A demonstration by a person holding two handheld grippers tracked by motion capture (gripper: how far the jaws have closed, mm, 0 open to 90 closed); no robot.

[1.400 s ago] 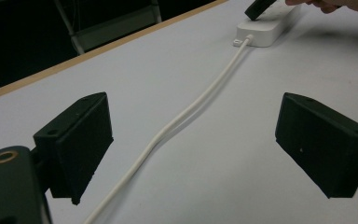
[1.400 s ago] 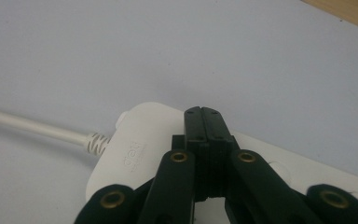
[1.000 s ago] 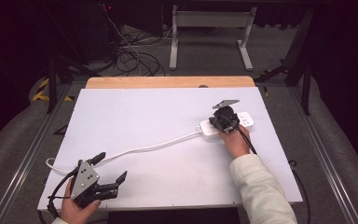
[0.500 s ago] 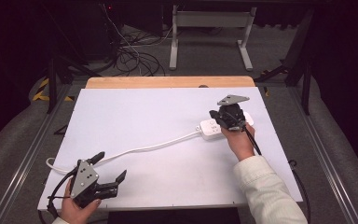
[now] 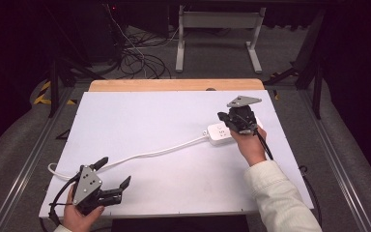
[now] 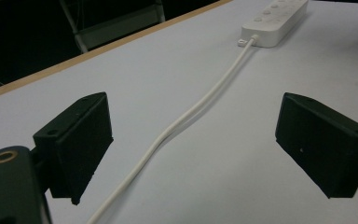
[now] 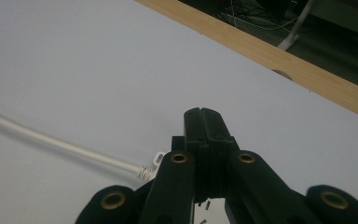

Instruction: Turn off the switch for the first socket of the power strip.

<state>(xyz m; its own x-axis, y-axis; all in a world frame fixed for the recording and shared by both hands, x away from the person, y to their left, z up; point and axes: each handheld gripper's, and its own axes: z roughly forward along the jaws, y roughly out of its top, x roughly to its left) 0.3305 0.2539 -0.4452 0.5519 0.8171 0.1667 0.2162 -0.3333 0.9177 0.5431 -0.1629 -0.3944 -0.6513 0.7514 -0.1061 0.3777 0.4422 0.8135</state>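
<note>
Tabletop (image 5: 174, 116): we log a white sheet with a wooden strip along the far edge.
Power strip (image 5: 221, 134): white, lying flat at the right side of the tabletop.
Cord (image 5: 154, 153): white, running from the power strip toward the near left corner.
Left claw (image 5: 112, 172): we note its jaws spread wide, straddling the cord above the tabletop, gripping nothing.
Right claw (image 7: 204, 122): we note its jaws pressed together, empty, over the power strip.
</note>
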